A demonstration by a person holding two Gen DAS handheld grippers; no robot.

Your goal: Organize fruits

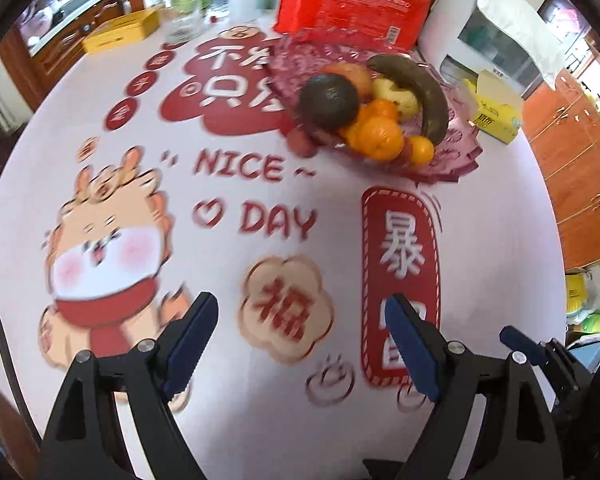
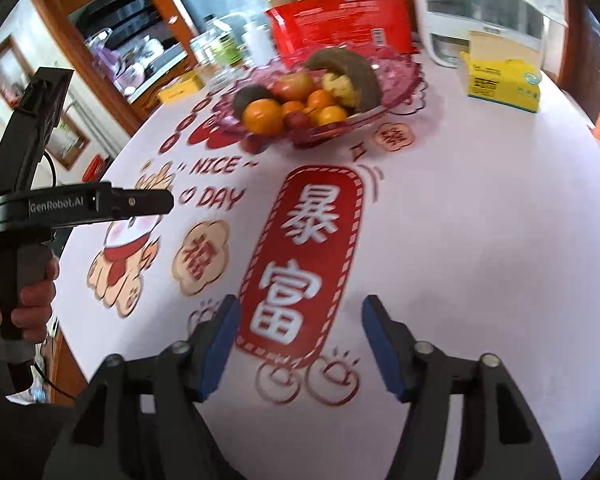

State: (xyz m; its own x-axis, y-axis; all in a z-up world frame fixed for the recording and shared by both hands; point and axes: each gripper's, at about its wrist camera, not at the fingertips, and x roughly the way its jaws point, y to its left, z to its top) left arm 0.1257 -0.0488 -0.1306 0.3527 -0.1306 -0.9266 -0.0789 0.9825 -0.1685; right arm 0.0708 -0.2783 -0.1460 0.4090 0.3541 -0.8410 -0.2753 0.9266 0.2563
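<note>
A pink glass fruit bowl (image 1: 456, 148) stands at the far side of the round table; it also shows in the right wrist view (image 2: 396, 76). It holds an avocado (image 1: 328, 98), a dark overripe banana (image 1: 420, 88), several oranges (image 1: 380, 138), an apple (image 1: 352, 76) and a yellow fruit (image 1: 396, 96). A small red fruit (image 1: 300, 142) lies on the table by the bowl's near edge. My left gripper (image 1: 300, 344) is open and empty, well short of the bowl. My right gripper (image 2: 298, 348) is open and empty over the tablecloth.
A red package (image 1: 352, 4), a white appliance (image 1: 484, 32), a yellow tissue box (image 1: 496, 112), a yellow tin (image 1: 120, 32) and bottles (image 1: 188, 4) line the table's far edge. The left gripper's handle (image 2: 28, 208), held by a hand, shows in the right wrist view.
</note>
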